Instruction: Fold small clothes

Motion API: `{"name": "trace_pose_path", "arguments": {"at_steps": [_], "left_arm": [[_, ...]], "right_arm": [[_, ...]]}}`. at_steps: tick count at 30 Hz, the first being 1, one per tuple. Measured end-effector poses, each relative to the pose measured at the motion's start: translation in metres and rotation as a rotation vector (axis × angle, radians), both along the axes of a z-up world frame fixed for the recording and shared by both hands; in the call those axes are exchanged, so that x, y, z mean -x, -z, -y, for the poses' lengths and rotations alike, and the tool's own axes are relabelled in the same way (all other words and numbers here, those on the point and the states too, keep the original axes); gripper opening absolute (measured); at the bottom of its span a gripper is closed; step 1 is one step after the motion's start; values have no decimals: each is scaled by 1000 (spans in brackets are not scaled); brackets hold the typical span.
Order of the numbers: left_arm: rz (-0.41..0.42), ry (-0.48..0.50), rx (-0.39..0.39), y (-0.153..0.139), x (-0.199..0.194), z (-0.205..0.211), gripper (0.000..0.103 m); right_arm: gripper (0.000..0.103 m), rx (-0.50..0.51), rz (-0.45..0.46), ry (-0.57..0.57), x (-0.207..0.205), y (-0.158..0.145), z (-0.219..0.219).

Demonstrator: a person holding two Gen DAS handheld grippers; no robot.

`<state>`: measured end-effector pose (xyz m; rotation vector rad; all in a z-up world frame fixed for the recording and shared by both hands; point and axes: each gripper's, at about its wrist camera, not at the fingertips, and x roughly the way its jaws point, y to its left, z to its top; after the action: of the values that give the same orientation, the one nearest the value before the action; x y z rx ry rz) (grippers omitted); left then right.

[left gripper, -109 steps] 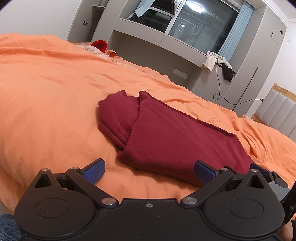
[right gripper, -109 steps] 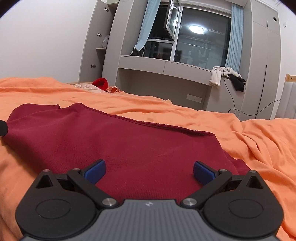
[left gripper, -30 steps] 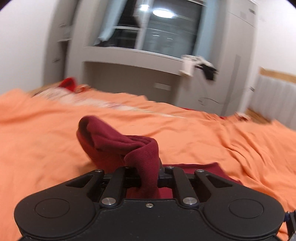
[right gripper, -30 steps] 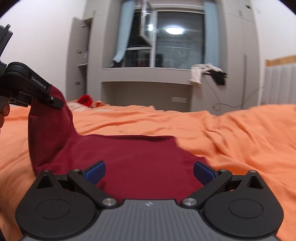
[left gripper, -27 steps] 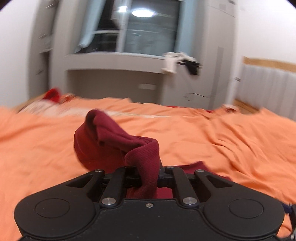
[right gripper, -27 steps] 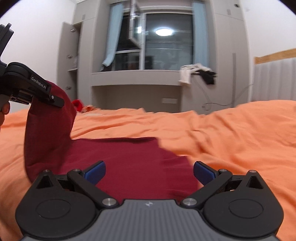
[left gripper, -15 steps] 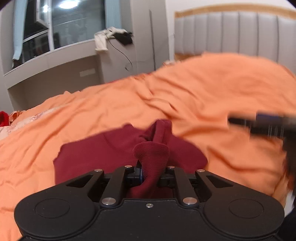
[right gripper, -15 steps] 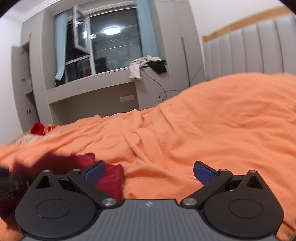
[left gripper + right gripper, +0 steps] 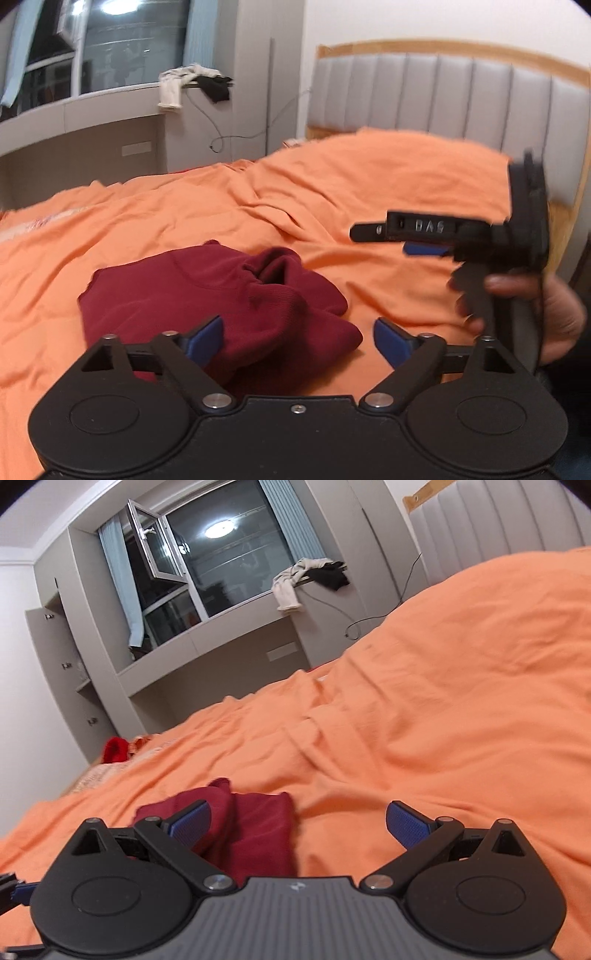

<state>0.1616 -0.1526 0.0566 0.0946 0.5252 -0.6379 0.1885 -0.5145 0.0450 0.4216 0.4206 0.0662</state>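
The left tongs (image 9: 297,338) had just sprung wide, dropping the dark red garment (image 9: 207,291) in a bunched fold on the orange bed cover (image 9: 369,184), probably to finish that fold. The right tongs (image 9: 297,825) stood wide open and empty beside it.
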Motion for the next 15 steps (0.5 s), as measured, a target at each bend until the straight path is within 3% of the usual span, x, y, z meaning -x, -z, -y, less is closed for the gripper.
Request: {"name": "trace_pose_path", "arguments": {"at_steps": [6,10,15], "left_arm": [[-73,-214,104,-3,-26,-51,100],[-148,-315,230,1,-50,-85,102],[-200,-379,202,24,-74,-100,102]], "right_arm": [[103,-35,-54,-81,-38,1,-23],[103,-20,-60,-113,-68,2,-39],[103,66,-131,-148,-94,12,-56]]}}
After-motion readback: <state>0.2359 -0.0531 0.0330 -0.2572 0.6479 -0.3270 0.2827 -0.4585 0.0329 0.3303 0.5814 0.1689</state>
